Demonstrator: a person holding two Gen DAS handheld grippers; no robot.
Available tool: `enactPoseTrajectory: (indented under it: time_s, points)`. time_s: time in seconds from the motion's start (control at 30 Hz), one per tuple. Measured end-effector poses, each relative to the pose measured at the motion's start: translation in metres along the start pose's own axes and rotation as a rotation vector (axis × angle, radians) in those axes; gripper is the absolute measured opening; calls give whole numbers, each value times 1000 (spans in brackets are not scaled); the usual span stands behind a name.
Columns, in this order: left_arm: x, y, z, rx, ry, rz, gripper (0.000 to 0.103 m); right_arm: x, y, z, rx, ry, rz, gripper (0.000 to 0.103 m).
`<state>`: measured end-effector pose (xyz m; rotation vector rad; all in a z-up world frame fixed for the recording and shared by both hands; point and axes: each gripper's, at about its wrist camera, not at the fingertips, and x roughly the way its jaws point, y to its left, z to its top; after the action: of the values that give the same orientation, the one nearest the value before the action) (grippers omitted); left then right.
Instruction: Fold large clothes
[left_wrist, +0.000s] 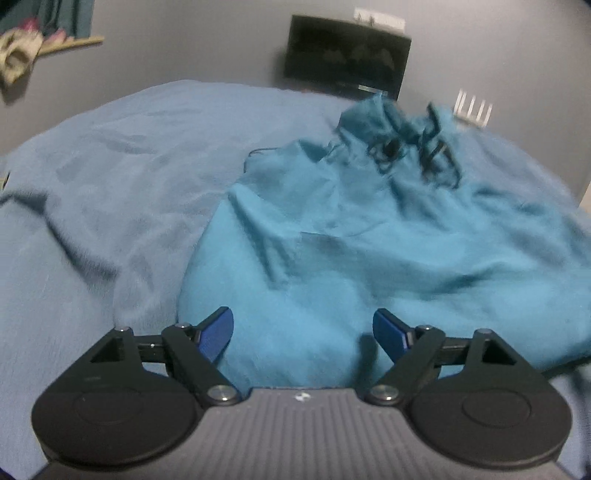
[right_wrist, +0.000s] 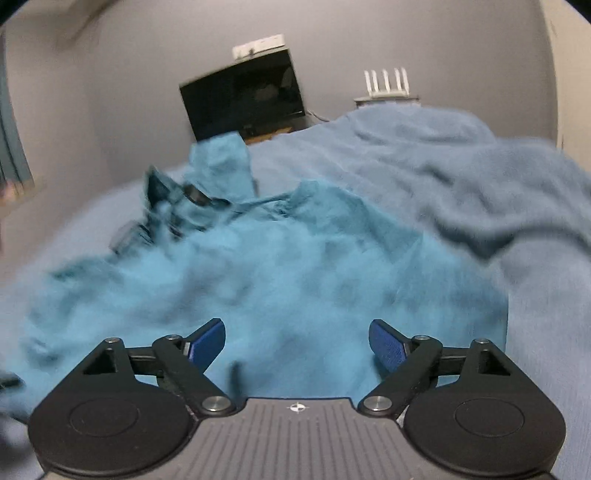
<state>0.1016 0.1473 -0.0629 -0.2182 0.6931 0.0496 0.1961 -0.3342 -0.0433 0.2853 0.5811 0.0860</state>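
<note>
While both tools gape, teal garment (left_wrist: 369, 240) lies crumpled on blanket (left_wrist: 110, 166).

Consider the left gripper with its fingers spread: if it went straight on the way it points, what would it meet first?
Most likely the teal garment: the left gripper is open just over its near edge, with crumpled cloth straight ahead on the blue blanket. Depth is hard to judge.

We are counting one teal garment (left_wrist: 369, 251) lying crumpled on one blue blanket (left_wrist: 122, 155). We are seeing two grippers, a left gripper (left_wrist: 303, 334) and a right gripper (right_wrist: 297, 341), one dark screen (right_wrist: 243, 98) and one white router (right_wrist: 386, 86) showing four antennas.
</note>
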Motion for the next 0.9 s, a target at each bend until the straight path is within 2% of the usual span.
enactPoseTrajectory:
  time_s: [0.1, 0.2, 0.3, 0.37, 0.53, 0.67, 0.77, 0.9]
  points:
    - [-25, 1, -8, -61, 9, -58, 82, -17, -5, -15, 105, 47, 66, 87]
    - [-37, -2, -20, -114, 54, -96, 83, -24, -6, -28, 180, 108, 114, 87]
    - [-29, -5, -32, -162, 122, -135, 83, -19, -6, -46, 261, 184, 135, 85]
    - [-25, -8, -38, -147, 144, -122, 83, -12, -10, -54, 295, 204, 120, 84]
    - [-3, 4, -44, -224, 166, -167, 83, 1, -24, -62, 393, 168, 158, 85]
    - [12, 20, -47, -367, 163, -248, 87, 18, -39, -64, 492, 150, 201, 87]
    - [17, 30, -48, -445, 129, -267, 87, 31, -52, -67, 571, 135, 218, 87]
    - [22, 39, -47, -507, 70, -263, 87, 40, -57, -66, 598, 86, 224, 88]
